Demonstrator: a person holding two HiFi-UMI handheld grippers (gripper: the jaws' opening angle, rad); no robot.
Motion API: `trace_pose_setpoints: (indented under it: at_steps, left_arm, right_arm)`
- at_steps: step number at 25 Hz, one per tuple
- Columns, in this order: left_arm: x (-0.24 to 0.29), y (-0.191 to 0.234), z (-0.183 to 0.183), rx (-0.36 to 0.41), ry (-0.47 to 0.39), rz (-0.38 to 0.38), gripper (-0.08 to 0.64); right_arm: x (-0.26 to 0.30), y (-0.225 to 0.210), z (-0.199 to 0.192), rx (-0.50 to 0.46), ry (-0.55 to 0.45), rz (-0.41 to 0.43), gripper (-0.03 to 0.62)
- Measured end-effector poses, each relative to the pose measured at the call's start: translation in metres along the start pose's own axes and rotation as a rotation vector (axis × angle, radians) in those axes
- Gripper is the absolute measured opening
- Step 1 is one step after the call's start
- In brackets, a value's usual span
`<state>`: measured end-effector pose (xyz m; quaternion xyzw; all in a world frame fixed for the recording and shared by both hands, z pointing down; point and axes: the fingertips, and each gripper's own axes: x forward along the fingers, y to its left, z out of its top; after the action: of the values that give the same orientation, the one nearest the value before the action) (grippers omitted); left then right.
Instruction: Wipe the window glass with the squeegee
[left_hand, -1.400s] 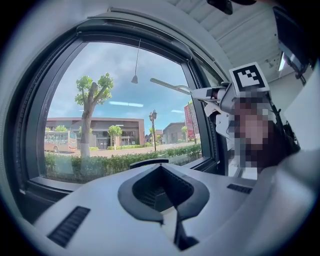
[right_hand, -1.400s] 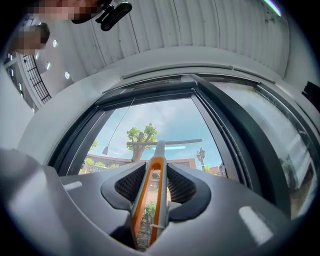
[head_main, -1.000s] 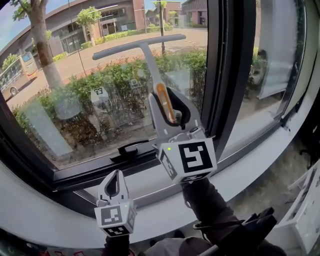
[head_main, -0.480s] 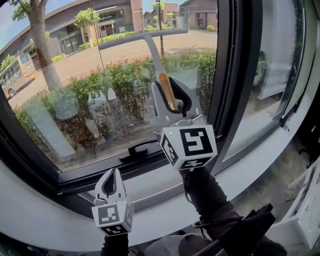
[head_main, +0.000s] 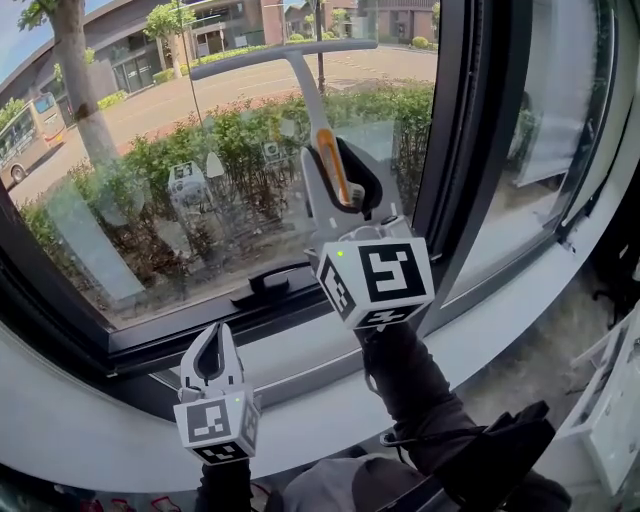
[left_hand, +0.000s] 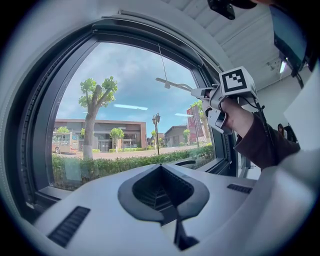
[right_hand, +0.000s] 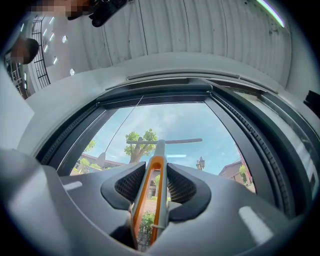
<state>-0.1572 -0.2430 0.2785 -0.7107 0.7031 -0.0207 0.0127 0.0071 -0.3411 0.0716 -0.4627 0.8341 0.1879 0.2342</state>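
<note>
The right tool (head_main: 341, 180) was pinching the orange-lined handle of the squeegee (head_main: 297, 80) and held it up before the window glass (head_main: 130, 170), its long blade nearly level across the upper part of the pane. The left tool (head_main: 211, 357) hung lower, over the white sill (head_main: 90, 440). Its jaws were pressed together on nothing, well apart from the squeegee.
</note>
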Motion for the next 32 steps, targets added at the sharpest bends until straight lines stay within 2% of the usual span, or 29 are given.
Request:
trace_pose_setpoints:
  at_steps: [10,19,32]
  left_arm:
    - [-0.006,-0.011,0.000,-0.013,0.011,-0.004,-0.002]
    - [-0.010,-0.013,-0.010,0.016,0.014,-0.005,-0.002]
    - [-0.013,-0.021,-0.002,0.018,0.008,-0.020,-0.002]
  right_arm:
    - [-0.015,-0.001,-0.016,0.004,0.036,0.000,0.130]
    - [-0.031,-0.002,-0.033,0.009,0.073,-0.007,0.130]
    - [-0.051,0.000,-0.054,0.020,0.118,-0.011,0.130]
